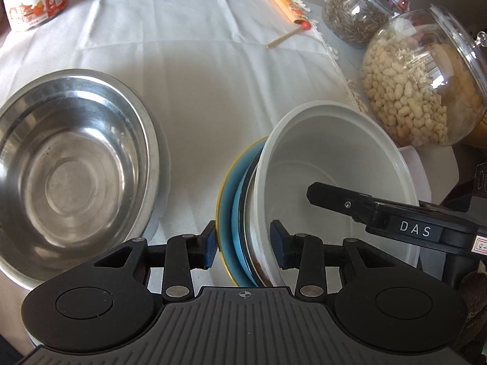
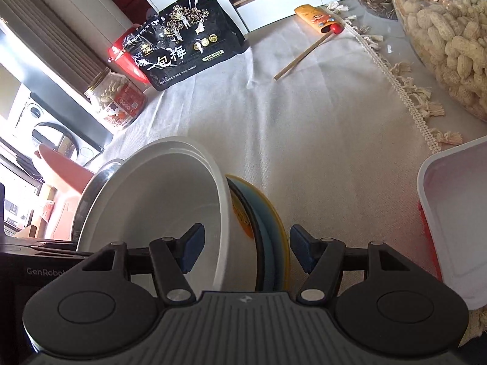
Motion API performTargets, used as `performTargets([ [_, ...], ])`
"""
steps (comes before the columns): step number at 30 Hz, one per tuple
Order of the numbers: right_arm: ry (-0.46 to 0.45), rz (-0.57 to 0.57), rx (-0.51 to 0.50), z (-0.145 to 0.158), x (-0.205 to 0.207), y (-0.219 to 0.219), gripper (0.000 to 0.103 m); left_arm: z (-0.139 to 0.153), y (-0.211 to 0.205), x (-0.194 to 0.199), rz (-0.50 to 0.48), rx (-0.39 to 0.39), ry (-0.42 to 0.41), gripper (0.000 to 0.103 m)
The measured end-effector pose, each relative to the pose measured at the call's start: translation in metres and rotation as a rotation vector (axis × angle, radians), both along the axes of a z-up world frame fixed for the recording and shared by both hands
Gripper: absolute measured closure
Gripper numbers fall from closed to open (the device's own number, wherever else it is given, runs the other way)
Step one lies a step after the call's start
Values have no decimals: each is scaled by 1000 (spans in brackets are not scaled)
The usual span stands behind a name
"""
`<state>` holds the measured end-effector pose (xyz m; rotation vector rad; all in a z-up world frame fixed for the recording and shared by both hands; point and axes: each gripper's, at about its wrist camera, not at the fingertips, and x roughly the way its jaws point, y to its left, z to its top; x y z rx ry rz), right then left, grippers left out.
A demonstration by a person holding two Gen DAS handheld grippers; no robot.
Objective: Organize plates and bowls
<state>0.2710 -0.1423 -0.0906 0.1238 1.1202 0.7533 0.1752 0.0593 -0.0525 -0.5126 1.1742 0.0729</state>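
Note:
A white bowl (image 1: 328,158) sits nested on a blue plate with a yellow rim (image 1: 226,200), the stack tilted up off the cloth. My left gripper (image 1: 243,245) straddles the near edge of the stack, one pad outside the plate and one inside the bowl, touching both. My right gripper (image 2: 243,251) straddles the white bowl (image 2: 158,194) and blue plate (image 2: 271,225) from the other side, with gaps beside its pads. Its finger also shows inside the bowl in the left wrist view (image 1: 365,206). A steel bowl (image 1: 70,164) stands on the cloth to the left.
White tablecloth (image 1: 219,70) with a fringed edge. Glass jars of peanuts (image 1: 423,85) and seeds (image 1: 353,12) stand at the right. A black snack bag (image 2: 182,39), a peanut jar (image 2: 118,100), an orange sleeve with a chopstick (image 2: 316,24) lie at the back. A white-and-red container (image 2: 456,206) is right.

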Motion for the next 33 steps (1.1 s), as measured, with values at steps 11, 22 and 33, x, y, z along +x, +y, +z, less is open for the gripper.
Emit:
performTargets([
  [11,95,63,-15,-5,-8,4,38,0,-4,5,-6,-18,16,48],
  [22,117,76,-16,-5,-17,6,35,2,-2,-7,-15,-36,36,47],
  [33,137,92,-30,-10,-15,9,33,2,-2,-7,-18,-15,34,44],
])
